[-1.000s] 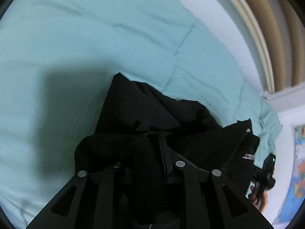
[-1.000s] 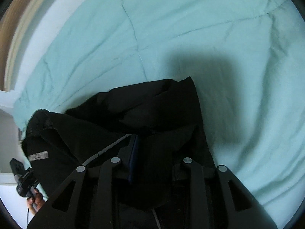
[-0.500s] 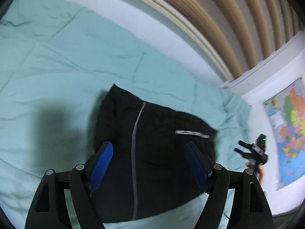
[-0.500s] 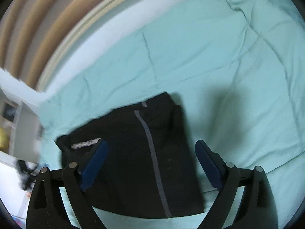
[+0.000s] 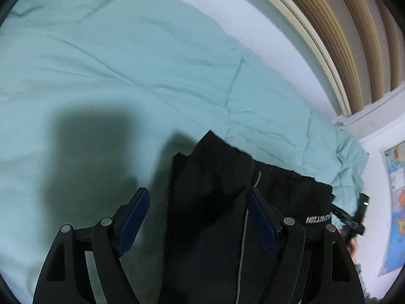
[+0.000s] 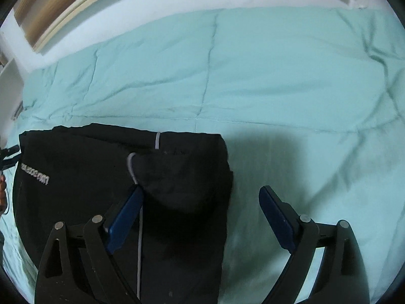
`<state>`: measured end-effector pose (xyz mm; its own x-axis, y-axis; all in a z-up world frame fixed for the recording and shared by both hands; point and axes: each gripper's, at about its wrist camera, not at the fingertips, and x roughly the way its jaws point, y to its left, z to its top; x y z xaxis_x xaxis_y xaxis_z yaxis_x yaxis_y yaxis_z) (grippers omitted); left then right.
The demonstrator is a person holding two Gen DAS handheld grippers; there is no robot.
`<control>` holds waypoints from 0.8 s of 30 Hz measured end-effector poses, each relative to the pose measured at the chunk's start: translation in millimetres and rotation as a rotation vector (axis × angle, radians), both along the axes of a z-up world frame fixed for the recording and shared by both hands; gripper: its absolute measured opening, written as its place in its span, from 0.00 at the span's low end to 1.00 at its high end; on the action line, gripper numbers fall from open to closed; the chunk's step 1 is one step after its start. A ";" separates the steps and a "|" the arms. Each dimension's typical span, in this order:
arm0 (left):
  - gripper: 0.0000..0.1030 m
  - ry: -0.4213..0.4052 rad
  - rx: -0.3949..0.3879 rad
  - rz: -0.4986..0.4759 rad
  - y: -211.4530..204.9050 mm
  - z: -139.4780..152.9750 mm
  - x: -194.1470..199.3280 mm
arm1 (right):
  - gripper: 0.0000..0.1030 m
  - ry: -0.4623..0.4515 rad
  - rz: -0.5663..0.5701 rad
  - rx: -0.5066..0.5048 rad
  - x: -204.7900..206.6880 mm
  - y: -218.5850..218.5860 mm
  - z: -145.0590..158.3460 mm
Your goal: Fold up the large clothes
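Observation:
A black garment (image 5: 215,177) with a grey stripe and white lettering lies folded on the teal duvet (image 5: 126,76). My left gripper (image 5: 197,195) hangs open just above its left part, with a raised fold of the fabric between the wide jaws and the pads not pressing it. In the right wrist view the garment (image 6: 88,177) fills the lower left. My right gripper (image 6: 201,190) is open over its right edge, one blue pad above the stripe and the other above bare duvet (image 6: 278,76).
A pale wall and a wooden slatted frame (image 5: 341,38) run behind the bed. A map (image 5: 397,202) hangs at the far right. A hand holds the other gripper (image 5: 354,217) past the garment's far side.
A second ago both grippers were shut on bunched black fabric. They let go, opened wide and drew back from the flat garment, and now hang close over it again.

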<state>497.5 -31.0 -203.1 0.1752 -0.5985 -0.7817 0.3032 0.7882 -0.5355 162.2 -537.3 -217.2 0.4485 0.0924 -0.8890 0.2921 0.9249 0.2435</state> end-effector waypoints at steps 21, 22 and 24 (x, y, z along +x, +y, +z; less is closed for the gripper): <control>0.14 -0.095 0.120 0.067 -43.7 -5.5 18.8 | 0.11 0.052 -0.160 -0.178 45.2 -5.5 -2.1; 0.14 -0.044 0.141 0.081 -45.2 -25.0 25.6 | 0.11 0.086 -0.169 -0.163 51.7 -7.5 -16.4; 0.14 0.017 0.153 0.101 -46.6 -49.6 33.6 | 0.11 0.157 -0.190 -0.120 63.6 -9.8 -46.2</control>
